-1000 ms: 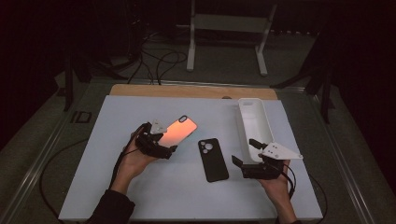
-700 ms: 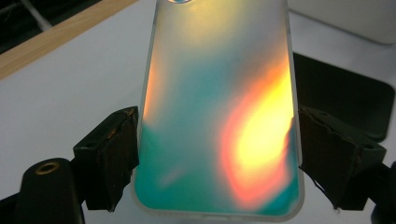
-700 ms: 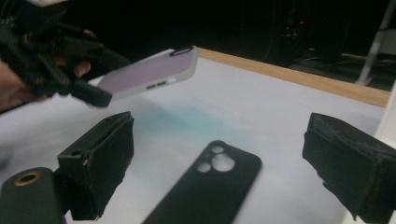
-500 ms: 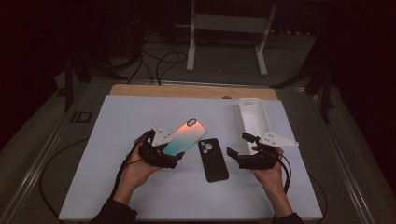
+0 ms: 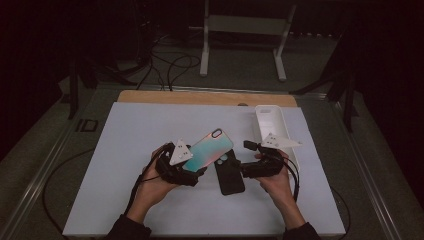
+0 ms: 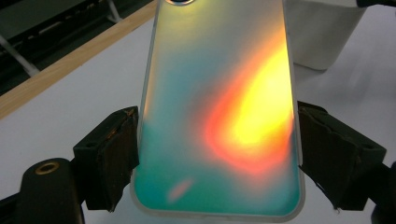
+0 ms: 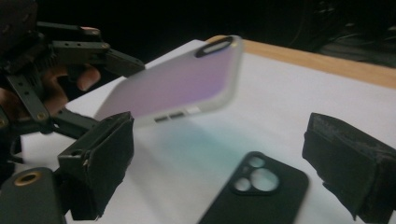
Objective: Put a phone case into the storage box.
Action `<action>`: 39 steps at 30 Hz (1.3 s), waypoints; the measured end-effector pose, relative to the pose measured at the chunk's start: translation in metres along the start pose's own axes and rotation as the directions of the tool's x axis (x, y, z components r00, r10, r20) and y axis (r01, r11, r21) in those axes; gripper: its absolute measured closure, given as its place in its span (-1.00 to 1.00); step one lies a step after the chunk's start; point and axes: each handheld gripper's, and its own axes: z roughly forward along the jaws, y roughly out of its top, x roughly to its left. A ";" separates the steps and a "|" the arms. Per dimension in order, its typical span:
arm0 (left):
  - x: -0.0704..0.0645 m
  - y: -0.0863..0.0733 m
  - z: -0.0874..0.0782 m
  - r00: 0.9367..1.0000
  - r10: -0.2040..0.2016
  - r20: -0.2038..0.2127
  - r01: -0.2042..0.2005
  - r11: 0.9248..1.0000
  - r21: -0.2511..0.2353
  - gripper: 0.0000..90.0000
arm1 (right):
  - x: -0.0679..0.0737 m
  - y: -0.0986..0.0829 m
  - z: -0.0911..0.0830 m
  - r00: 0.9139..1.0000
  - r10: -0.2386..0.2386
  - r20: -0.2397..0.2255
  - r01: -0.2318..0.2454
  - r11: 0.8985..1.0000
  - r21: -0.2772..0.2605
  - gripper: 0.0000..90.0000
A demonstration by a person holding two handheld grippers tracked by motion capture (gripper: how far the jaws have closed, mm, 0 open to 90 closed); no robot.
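Near centre of the mat: step: iridescent case (image 5: 210, 148) was held up, tilted over the black phone (image 5: 229, 174).
left gripper (image 6: 217, 154): jaws clamped on the case's long edges.
right gripper (image 7: 233, 158): jaws stood wide, empty, phone lying flat between them.
next, likely: steady the phone, align camera cutouts, press the case on.
white tray (image 5: 270, 122): far right.
writing: none legible.

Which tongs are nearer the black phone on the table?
Right. The right tongs are open just beside the black phone, on its right. The left tongs sit farther off to its left, shut on the iridescent case.
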 end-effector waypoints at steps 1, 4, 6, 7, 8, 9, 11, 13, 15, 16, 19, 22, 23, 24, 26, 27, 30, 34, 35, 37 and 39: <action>-0.001 0.000 0.000 1.000 -0.001 0.005 0.001 1.000 -0.003 -0.62 | 0.000 0.000 0.000 1.000 0.000 0.000 0.000 1.000 0.000 -0.79; -0.004 0.001 0.002 1.000 0.003 0.012 -0.003 1.000 -0.013 -0.62 | 0.002 0.003 0.008 0.999 0.028 -0.034 -0.027 0.999 0.020 -0.68; -0.005 0.001 0.003 1.000 0.009 0.013 -0.008 1.000 -0.016 -0.62 | 0.004 0.003 0.013 0.998 0.041 -0.047 -0.039 0.998 0.039 -0.62; -0.006 0.001 0.003 1.000 0.009 0.014 -0.008 1.000 -0.019 -0.62 | 0.005 0.004 0.015 0.997 0.047 -0.054 -0.044 0.998 0.045 -0.54; -0.007 0.002 0.002 1.000 0.013 0.013 -0.013 1.000 -0.019 -0.62 | 0.005 0.004 0.017 0.997 0.051 -0.061 -0.048 0.998 0.048 -0.45; -0.007 0.002 0.002 1.000 0.014 0.017 -0.014 1.000 -0.020 -0.62 | 0.006 0.005 0.018 0.996 0.062 -0.064 -0.059 0.997 0.056 -0.37; -0.008 0.003 0.002 1.000 0.009 0.024 -0.008 0.999 -0.031 -0.62 | 0.008 0.006 0.021 0.995 0.074 -0.059 -0.071 0.996 0.060 -0.23; -0.009 0.003 0.002 1.000 0.009 0.027 -0.008 0.999 -0.033 -0.62 | 0.009 0.006 0.023 0.993 0.092 -0.067 -0.088 0.994 0.062 -0.12; -0.011 0.004 0.003 1.000 0.012 0.022 -0.012 0.999 -0.030 -0.62 | 0.010 0.007 0.024 0.992 0.105 -0.074 -0.101 0.993 0.056 -0.02; -0.011 0.003 0.003 1.000 0.010 0.026 -0.009 1.000 -0.029 -0.62 | 0.010 0.008 0.024 0.993 0.102 -0.067 -0.098 0.994 0.056 0.01; -0.012 0.003 0.005 0.999 0.009 0.031 -0.009 1.000 -0.025 -0.62 | 0.010 0.009 0.025 0.988 0.134 -0.079 -0.131 0.990 0.049 0.15; -0.013 0.003 0.007 0.999 0.011 0.037 -0.010 1.000 -0.023 -0.62 | 0.011 0.010 0.028 0.984 0.149 -0.094 -0.145 0.988 0.048 0.28; -0.014 0.003 0.008 0.999 0.012 0.037 -0.011 1.000 -0.022 -0.62 | 0.012 0.010 0.028 0.984 0.149 -0.098 -0.145 0.988 0.048 0.33; -0.015 0.003 0.008 0.999 0.012 0.038 -0.011 1.000 -0.021 -0.62 | 0.013 0.010 0.029 0.984 0.143 -0.101 -0.139 0.989 0.048 0.35; -0.015 0.003 0.009 0.999 0.015 0.038 -0.015 1.000 -0.016 -0.62 | 0.016 0.011 0.031 0.987 0.124 -0.101 -0.119 0.991 0.054 0.41; -0.015 0.003 0.009 0.999 0.016 0.037 -0.015 1.000 -0.015 -0.62 | 0.017 0.012 0.031 0.987 0.122 -0.100 -0.117 0.992 0.054 0.43; -0.015 0.003 0.009 0.999 0.013 0.039 -0.012 1.000 -0.015 -0.62 | 0.018 0.012 0.032 0.987 0.116 -0.107 -0.111 0.992 0.053 0.51; -0.015 0.002 0.009 0.999 0.013 0.039 -0.012 1.000 -0.014 -0.62 | 0.020 0.014 0.032 0.987 0.114 -0.113 -0.109 0.993 0.051 0.59; -0.015 0.002 0.009 0.999 0.014 0.039 -0.014 1.000 -0.012 -0.62 | 0.021 0.014 0.033 0.988 0.107 -0.115 -0.102 0.993 0.051 0.62; -0.015 0.002 0.010 0.999 0.016 0.037 -0.016 1.000 -0.010 -0.62 | 0.023 0.014 0.033 0.987 0.104 -0.121 -0.098 0.994 0.052 0.67; -0.016 0.002 0.010 0.999 0.021 0.034 -0.020 1.000 -0.011 -0.62 | 0.024 0.015 0.034 0.987 0.101 -0.124 -0.095 0.994 0.054 0.71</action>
